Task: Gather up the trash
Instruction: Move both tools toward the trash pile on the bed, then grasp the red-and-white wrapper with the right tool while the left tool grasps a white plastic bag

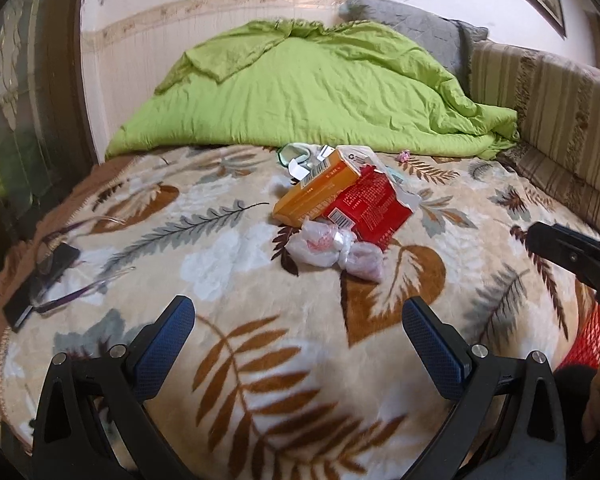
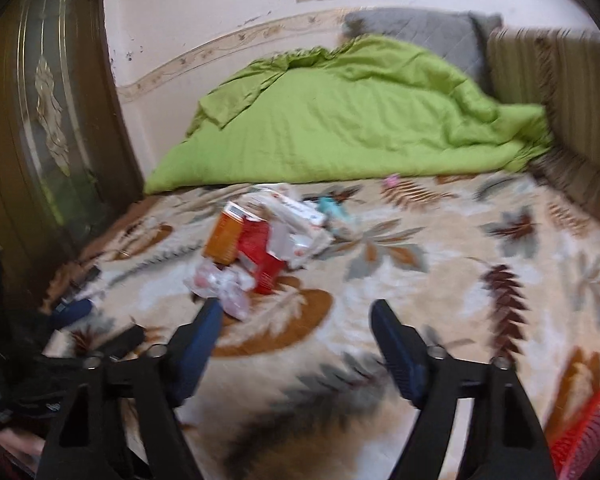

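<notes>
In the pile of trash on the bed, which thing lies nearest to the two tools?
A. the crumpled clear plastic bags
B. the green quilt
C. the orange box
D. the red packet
A: the crumpled clear plastic bags lie at the near edge of the pile, in front of the red packet and the orange box; the green quilt is far behind.

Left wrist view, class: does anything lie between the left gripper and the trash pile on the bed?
Nothing visible does. The left gripper is open, and only bare blanket separates it from the trash pile. The clear bags are nearest.
</notes>
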